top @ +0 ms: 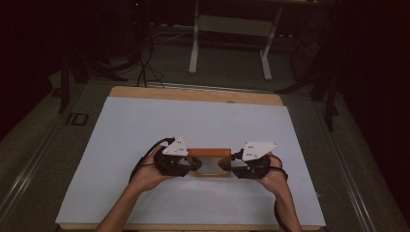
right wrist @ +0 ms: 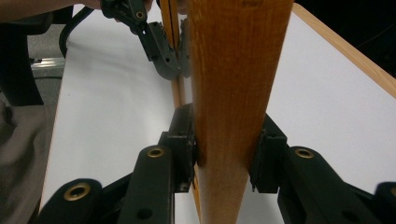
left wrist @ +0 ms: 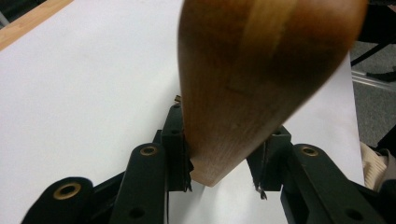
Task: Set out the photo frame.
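Note:
A small wooden frame [top: 209, 153] with a grey panel inside it is held over the white sheet [top: 145, 130], a little in front of the table's middle. My left gripper [top: 192, 165] is shut on the frame's left side and my right gripper [top: 228, 166] on its right side. In the left gripper view the frame's brown edge [left wrist: 261, 60] stands between the jaws of the left gripper [left wrist: 229, 140], which press on it. The right gripper view has the frame's edge [right wrist: 238, 60] clamped in the right gripper [right wrist: 229, 135], with the left gripper [right wrist: 161, 56] at the far end.
The white sheet covers most of a wooden table [top: 193, 93]. Beyond the table, on the dark floor, stand the white legs of a desk [top: 194, 48] and some black cables [top: 145, 67]. A metal rail [top: 29, 164] runs along the left.

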The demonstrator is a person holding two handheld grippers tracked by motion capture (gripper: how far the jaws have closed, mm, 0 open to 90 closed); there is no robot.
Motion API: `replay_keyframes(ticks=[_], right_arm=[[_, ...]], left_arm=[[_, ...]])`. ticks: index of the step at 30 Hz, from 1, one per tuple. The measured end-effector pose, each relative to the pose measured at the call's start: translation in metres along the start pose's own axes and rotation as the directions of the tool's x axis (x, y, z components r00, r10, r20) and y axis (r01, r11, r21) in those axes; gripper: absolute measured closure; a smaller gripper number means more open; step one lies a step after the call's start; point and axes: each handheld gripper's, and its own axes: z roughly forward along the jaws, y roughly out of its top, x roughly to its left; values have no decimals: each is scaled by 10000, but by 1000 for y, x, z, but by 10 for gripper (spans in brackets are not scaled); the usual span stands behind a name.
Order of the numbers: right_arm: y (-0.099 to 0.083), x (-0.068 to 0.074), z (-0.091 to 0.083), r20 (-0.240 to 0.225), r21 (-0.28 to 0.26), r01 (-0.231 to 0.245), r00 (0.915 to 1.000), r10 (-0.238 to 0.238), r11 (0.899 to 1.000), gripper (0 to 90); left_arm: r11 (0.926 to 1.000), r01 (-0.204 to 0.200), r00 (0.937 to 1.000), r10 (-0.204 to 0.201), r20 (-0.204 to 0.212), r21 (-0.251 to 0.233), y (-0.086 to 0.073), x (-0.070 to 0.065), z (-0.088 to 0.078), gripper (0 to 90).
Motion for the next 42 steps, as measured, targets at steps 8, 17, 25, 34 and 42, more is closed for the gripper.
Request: replay_keyframes(ticks=[8, 17, 25, 34, 42], right_arm=[[4, 1, 5, -50, -176, -27, 10000, 26, 9998, 663], [6, 2, 10, -106, -267, -165, 9998, 162, 9995, 664], [6, 1, 21, -224, -294, -424, 9989, 418, 9987, 661], [5, 1, 32, -332, -432, -675, 9973, 661, 9968, 657], [3, -2, 41, -476, -590, -1048, 9936, 1021, 9927, 649]], left_arm=[[10000, -14, 10000, 14, -62, -11, 0, 1, -7, 637], [9999, 89, 10000, -89, -26, -53, -4, 5, -12, 635], [9997, 249, 9997, -249, -76, -37, -9, 9, -18, 631], [9990, 453, 9989, -453, -136, 56, -15, 12, -23, 627], [9981, 614, 9979, -614, -190, -27, -19, 15, -27, 628]])
